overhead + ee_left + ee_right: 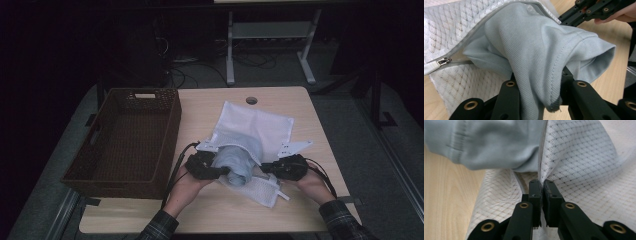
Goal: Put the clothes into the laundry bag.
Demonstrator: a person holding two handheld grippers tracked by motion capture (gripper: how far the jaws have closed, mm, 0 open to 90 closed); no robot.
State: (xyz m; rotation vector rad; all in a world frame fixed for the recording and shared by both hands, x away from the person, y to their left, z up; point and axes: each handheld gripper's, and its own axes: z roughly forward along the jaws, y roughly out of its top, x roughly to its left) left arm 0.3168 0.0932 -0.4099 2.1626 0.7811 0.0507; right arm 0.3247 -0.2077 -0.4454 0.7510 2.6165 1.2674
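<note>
Dim floor and the grey legs of another bench fill the dark background, with loose cables too murky to trace. Nearer, a pale wooden worktop (310,210) carries a dark woven basket (125,140) at its left side, rectangular with cut-out handles. In the middle lies a white mesh laundry bag (255,125), its diamond-patterned netting thin enough that the wood shows through, its grey zip (444,60) open. A light blue ribbed knit garment (235,162) sits half inside the bag's mouth; the part inside is hidden by the mesh, so what kind of garment it is cannot be made out, though a stitched hem and a tube-like opening show in the left gripper view.

Left gripper (537,85) has its jaws closed on a fold of the garment, the cloth bunched between the black pads and hiding their inner faces. Right gripper (542,192) is pinched nearly flat on the bag's edge by the zip seam, the netting clamped between the pads. Plaid sleeves are cut off at the bottom of the high view.
</note>
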